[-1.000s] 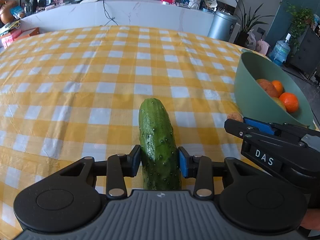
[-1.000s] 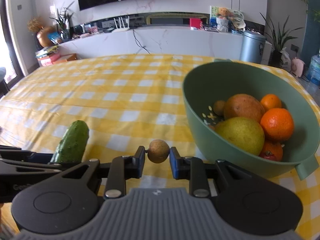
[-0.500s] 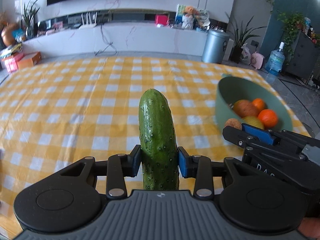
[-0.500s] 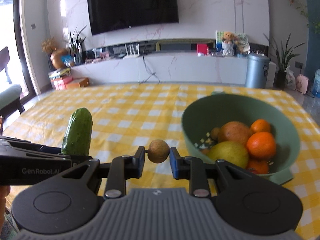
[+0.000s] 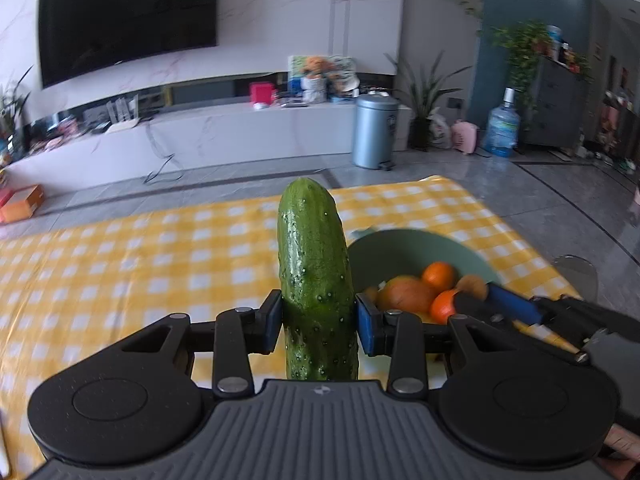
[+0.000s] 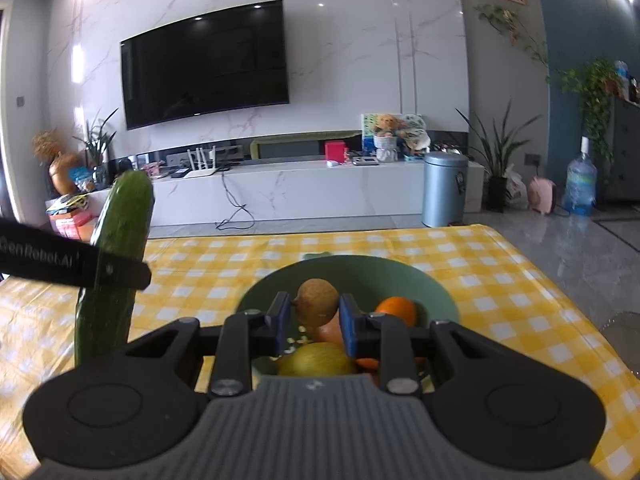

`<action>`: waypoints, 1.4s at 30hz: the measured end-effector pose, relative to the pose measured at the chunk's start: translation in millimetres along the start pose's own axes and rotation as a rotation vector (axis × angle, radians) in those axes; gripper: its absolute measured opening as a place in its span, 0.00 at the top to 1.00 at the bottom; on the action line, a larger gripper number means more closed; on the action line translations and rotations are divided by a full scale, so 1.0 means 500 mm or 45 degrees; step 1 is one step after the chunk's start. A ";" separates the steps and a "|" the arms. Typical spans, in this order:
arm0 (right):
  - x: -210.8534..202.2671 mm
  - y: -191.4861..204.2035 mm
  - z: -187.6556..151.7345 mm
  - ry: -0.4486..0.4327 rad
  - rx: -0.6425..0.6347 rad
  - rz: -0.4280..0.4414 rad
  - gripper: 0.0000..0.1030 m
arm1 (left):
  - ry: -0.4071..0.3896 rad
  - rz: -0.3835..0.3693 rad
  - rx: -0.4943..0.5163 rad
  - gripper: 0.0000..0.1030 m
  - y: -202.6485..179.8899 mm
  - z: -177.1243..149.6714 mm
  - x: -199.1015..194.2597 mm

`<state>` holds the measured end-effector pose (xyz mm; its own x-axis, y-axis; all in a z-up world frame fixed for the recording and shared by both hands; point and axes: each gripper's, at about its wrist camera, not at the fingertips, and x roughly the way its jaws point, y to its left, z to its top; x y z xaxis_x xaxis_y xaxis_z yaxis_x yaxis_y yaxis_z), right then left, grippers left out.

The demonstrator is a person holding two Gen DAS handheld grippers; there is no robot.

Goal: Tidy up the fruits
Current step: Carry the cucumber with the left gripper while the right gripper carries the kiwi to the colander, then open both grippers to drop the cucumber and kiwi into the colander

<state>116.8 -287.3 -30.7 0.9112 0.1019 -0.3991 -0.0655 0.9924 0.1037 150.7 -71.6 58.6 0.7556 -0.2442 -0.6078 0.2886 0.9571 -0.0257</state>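
Your left gripper (image 5: 316,326) was matte black with a ribbed grey base, silver screws and blue-padded fingers (image 5: 365,328). Its side arm read "GenRobot.AI" in grey. Your right gripper (image 6: 314,322) matched it.

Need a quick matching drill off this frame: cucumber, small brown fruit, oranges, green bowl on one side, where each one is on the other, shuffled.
Things:
1. cucumber
2. small brown fruit
3. oranges
4. green bowl

Places:
A. on the checked tablecloth
B. clamped in the right gripper
C. lying in the bowl
D. clamped in the left gripper

Pairs: 1-D, 2-B, 3-C, 4-A
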 end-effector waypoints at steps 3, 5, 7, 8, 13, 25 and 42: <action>0.015 -0.026 0.008 0.003 0.020 -0.007 0.78 | -0.003 -0.048 0.033 0.59 -0.032 0.027 0.021; 0.026 -0.047 0.014 0.010 0.038 -0.024 0.78 | -0.002 -0.069 0.055 0.59 -0.049 0.043 0.039; 0.036 -0.068 0.016 0.024 0.057 -0.040 0.78 | -0.002 -0.074 0.084 0.59 -0.068 0.057 0.060; 0.043 -0.075 0.016 0.033 0.069 -0.046 0.78 | 0.001 -0.076 0.097 0.59 -0.077 0.063 0.071; 0.080 -0.089 0.019 0.071 0.099 -0.076 0.78 | 0.031 -0.084 0.129 0.59 -0.102 0.078 0.130; 0.128 -0.098 0.013 0.139 0.109 -0.152 0.78 | 0.163 -0.082 0.213 0.59 -0.119 0.051 0.237; 0.169 -0.095 0.003 0.243 0.151 -0.144 0.78 | 0.249 -0.099 0.224 0.59 -0.103 0.035 0.296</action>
<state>197.7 -325.8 -68.1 0.8162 0.0130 -0.5777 0.0908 0.9844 0.1505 258.0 -159.8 -16.1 0.6043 -0.2646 -0.7515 0.4516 0.8908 0.0495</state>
